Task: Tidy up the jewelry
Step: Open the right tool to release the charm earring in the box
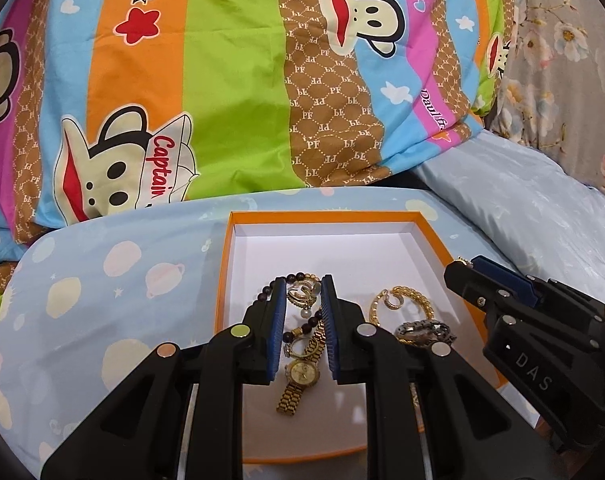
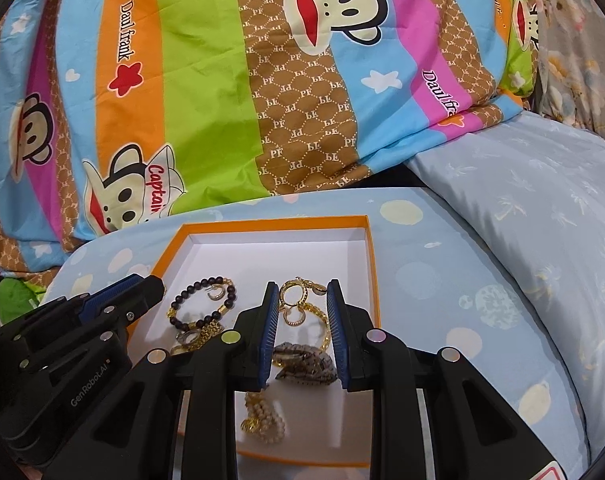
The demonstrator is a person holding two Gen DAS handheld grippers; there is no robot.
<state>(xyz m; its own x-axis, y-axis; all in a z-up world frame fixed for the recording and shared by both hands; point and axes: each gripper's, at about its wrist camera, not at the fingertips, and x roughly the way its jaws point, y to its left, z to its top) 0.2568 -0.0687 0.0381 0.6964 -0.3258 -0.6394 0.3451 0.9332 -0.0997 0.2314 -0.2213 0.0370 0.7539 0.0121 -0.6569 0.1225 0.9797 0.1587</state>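
Left gripper [image 1: 302, 320] and right gripper [image 2: 302, 328], both narrowly parted and empty, hover over the jewelry piled in the orange box [image 1: 222, 280]; sorting seems unstarted, next needing a descent onto one piece.

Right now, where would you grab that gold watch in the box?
Probably by its band, just below the round dial of the gold watch. It lies flat in the orange box, so come from above, jaws across the narrow strap; the left gripper is nearest.
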